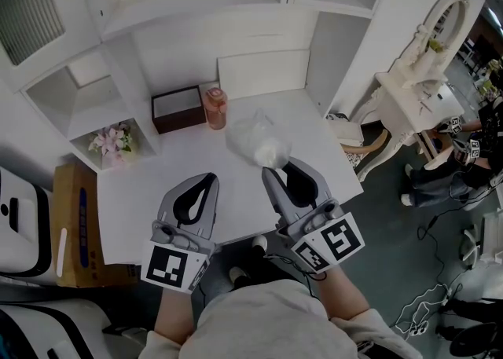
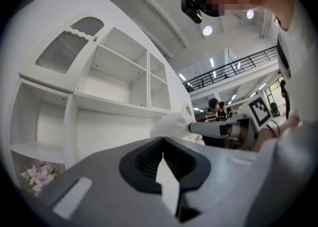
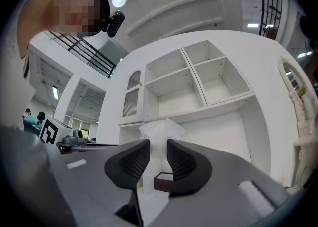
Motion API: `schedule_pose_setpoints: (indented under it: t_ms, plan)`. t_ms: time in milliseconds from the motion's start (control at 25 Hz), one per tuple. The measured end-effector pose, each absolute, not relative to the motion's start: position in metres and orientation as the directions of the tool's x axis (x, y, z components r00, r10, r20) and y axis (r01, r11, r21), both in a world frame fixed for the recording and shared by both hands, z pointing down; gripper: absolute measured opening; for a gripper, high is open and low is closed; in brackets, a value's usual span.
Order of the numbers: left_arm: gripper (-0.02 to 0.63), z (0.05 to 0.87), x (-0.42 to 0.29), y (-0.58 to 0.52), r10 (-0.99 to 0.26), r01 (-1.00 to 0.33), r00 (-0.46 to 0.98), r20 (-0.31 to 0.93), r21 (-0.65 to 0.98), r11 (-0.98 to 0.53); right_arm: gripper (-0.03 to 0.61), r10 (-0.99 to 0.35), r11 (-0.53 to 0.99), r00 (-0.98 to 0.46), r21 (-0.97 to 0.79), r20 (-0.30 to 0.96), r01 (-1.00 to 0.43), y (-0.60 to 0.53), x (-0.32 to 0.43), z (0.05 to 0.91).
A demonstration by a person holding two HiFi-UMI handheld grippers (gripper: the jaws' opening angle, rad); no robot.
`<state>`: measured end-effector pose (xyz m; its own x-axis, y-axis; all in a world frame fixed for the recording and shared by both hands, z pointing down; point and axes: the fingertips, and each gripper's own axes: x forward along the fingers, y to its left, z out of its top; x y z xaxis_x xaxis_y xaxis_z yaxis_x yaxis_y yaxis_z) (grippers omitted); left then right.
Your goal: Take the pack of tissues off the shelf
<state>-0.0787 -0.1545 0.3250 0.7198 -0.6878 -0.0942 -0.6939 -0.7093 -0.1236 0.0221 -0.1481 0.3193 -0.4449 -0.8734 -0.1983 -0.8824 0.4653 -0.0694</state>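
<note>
- My left tongs (image 2: 162,144) are clenched, the ribbed pads meeting at the tips with nothing between them. They hang low over the near part of the counter (image 1: 149,184).
- My right tongs (image 3: 158,144) sit just beside them to the right, grasping the pack of tissues (image 1: 255,139). The dark pads press in on both sides of its crinkled, translucent white wrapper.
- The pack is off the shelf. It juts forward from the tips of the right tongs above the middle of the counter, and the wrapper bunches out past the pads.
- From the left gripper view, the pack shows as a pale lump at the end of the right tongs, in front of the shelf unit (image 2: 124,82).
- Farther back on the counter stand a dark brown open-topped box (image 1: 178,108) and, touching or just beside its right end, a small pinkish bottle (image 1: 215,108).
- The pack is nearer to me than the bottle and a little to its right.
- Behind them a flat white board (image 1: 262,73) leans against the back wall.
- The white shelves rise above that, and their open compartments look bare.
- To the left, a low cubby holds a bunch of pink flowers (image 1: 110,142), and a cardboard box (image 1: 77,216) stands beside the counter's left edge.
- Far right, a white dressing table with an oval mirror (image 1: 440,23) stands on the floor.
</note>
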Motion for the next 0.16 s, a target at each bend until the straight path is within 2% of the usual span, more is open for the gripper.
schedule_pose_setpoints:
  t_ms: [160]
  plan:
    - [0.002,0.3255,-0.0783,-0.1472,-0.690,-0.695,0.719,-0.091,-0.124,-0.708,0.112,-0.873,0.466,-0.446,-0.073,-0.196,-0.882,-0.1414,0.0226,0.3192]
